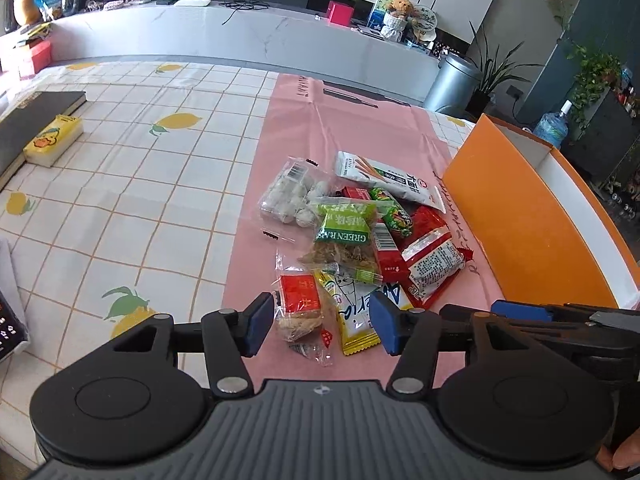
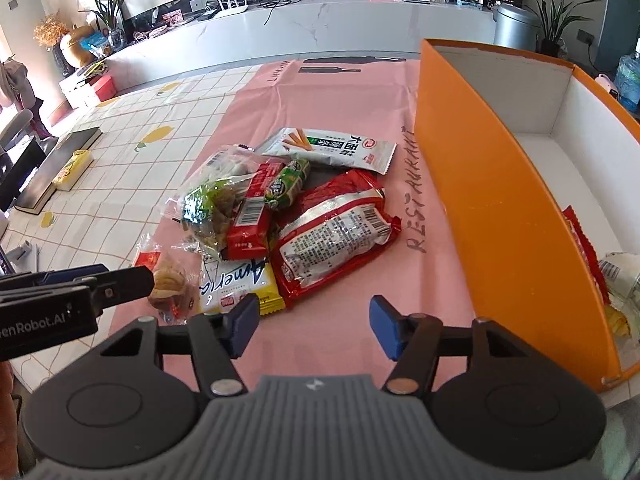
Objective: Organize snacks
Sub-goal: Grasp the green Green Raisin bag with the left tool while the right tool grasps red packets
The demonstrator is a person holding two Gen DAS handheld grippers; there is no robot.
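A pile of snack packets lies on the pink mat (image 1: 296, 128). It has a clear bag of white balls (image 1: 292, 198), a white stick-snack pack (image 1: 386, 178), a green pack (image 1: 346, 226), a big red pack (image 2: 332, 236) and a yellow pack (image 2: 238, 280). My left gripper (image 1: 322, 326) is open, its pads on either side of a clear pastry packet with a red label (image 1: 300, 306). My right gripper (image 2: 312, 326) is open and empty over bare mat, just in front of the red pack. The orange box (image 2: 492, 200) stands to the right with a few packets inside (image 2: 616, 280).
A black book (image 1: 32, 124) and a yellow tissue pack (image 1: 54, 140) lie at the far left of the lemon-print tablecloth (image 1: 140, 184). A long white counter (image 1: 240, 36) runs behind the table. The left gripper shows at the left edge of the right wrist view (image 2: 80, 296).
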